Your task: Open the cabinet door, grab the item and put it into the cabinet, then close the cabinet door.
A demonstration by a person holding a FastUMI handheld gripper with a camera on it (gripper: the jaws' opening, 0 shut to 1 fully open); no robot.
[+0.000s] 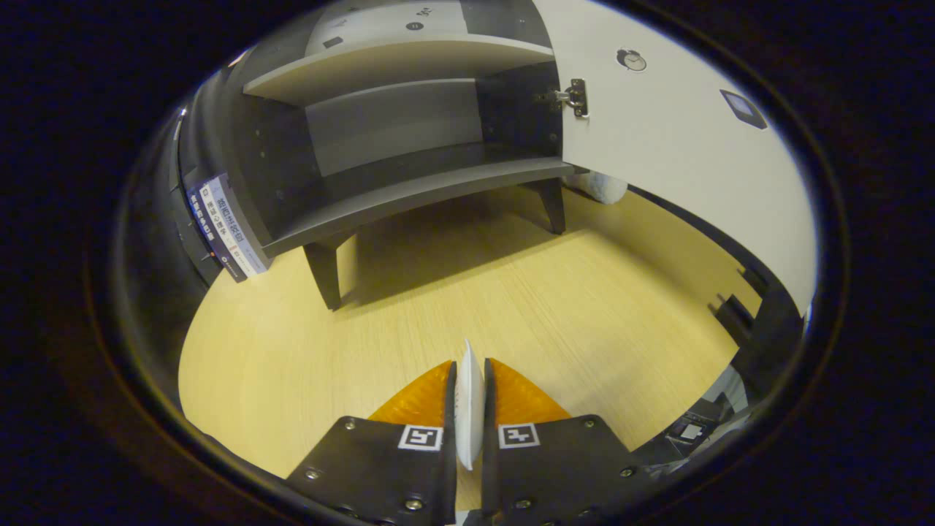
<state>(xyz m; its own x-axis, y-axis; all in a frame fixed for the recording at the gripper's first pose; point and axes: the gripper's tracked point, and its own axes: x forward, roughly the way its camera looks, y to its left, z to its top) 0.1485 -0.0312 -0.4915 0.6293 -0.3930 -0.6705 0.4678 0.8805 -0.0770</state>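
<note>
Now gripper (468, 380) clamps white item (469, 409), no legible label.

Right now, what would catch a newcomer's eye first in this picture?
The open cabinet, its white door swung wide to the right, stands beyond the fingers on the wooden table. Close in, the gripper is shut on a thin white item held edge-on between both fingers.

Warm dim light; sharp focus; fisheye bends edges; shadow beneath cabinet (409, 139).
</note>
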